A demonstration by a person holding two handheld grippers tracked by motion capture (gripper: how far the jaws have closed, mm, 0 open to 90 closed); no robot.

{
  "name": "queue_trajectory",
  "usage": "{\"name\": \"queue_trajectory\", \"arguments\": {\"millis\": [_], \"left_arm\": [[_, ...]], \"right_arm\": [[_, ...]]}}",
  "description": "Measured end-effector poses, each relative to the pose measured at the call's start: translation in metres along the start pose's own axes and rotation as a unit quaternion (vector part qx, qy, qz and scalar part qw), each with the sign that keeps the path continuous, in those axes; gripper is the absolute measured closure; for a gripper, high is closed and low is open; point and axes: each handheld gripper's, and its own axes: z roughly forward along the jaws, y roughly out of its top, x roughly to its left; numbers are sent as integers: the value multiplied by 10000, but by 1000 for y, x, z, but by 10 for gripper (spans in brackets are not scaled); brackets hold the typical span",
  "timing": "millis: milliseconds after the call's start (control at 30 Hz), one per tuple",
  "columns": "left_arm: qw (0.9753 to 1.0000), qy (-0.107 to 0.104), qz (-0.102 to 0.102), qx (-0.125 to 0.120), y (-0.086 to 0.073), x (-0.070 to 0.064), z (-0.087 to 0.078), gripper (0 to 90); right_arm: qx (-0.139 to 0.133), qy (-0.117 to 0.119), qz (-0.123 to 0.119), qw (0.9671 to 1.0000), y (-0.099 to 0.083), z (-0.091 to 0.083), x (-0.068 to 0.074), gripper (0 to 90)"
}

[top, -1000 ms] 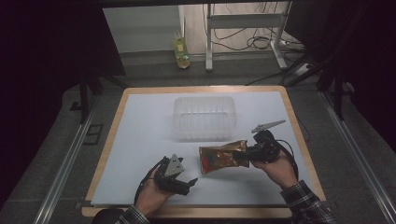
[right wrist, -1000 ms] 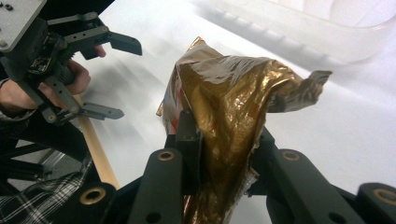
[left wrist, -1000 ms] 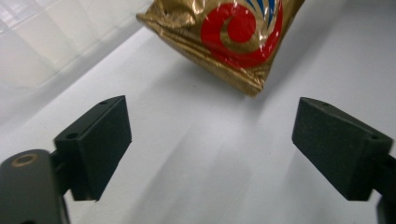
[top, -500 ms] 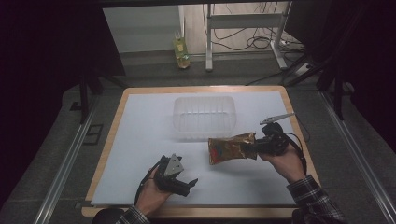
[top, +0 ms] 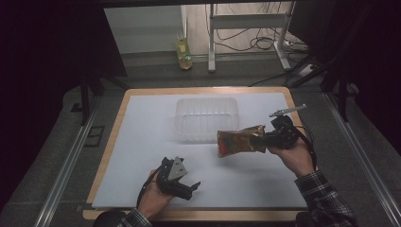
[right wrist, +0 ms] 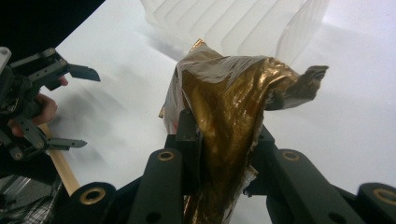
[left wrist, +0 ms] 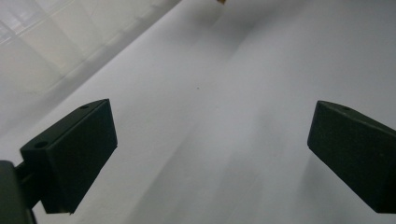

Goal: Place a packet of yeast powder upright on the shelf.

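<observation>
A shiny gold and red snack bag point(top: 240, 141) hangs in the air above the white tabletop, just in front of a clear plastic tub point(top: 207, 118). My right gripper point(top: 268, 137) is shut on the bag's right end. In the right gripper view the crumpled gold foil of the bag point(right wrist: 224, 116) rises from between the jaws, with the ribbed tub point(right wrist: 233, 28) behind it. My left gripper point(top: 191, 187) rests low near the front edge, open, nothing between its jaws. That left gripper point(right wrist: 74, 107) is also at the left of the right gripper view.
The white sheet point(top: 142, 142) covers a wooden table with a bare rim point(top: 108, 142). Beyond the table stand a yellow-green bottle point(top: 183, 49) on the floor and metal frame legs point(top: 212, 33) with cables.
My right gripper has lifted the snack bag off the table and carried it up and slightly right, toward the tub. The left gripper has stayed put.
</observation>
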Motion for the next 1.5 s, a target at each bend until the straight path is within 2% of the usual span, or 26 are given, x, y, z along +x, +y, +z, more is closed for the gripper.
{"name": "queue_trajectory", "arguments": {"millis": [233,367,1000,1500], "left_arm": [[10000,25,56,1,0,-1,1,9],[9998,93,158,85,-1,-1,3,6],[9998,129,144,83,-1,0,2,2],[9998,113,169,73,-1,0,1,2]], "right_arm": [[-82,-117,68,9999,9,-6,-4,726],[-142,-189,86,9997,15,-10,-7,725],[-311,-565,207,9977,43,-24,-25,725],[-301,-886,242,9953,65,-13,-33,723]]}}
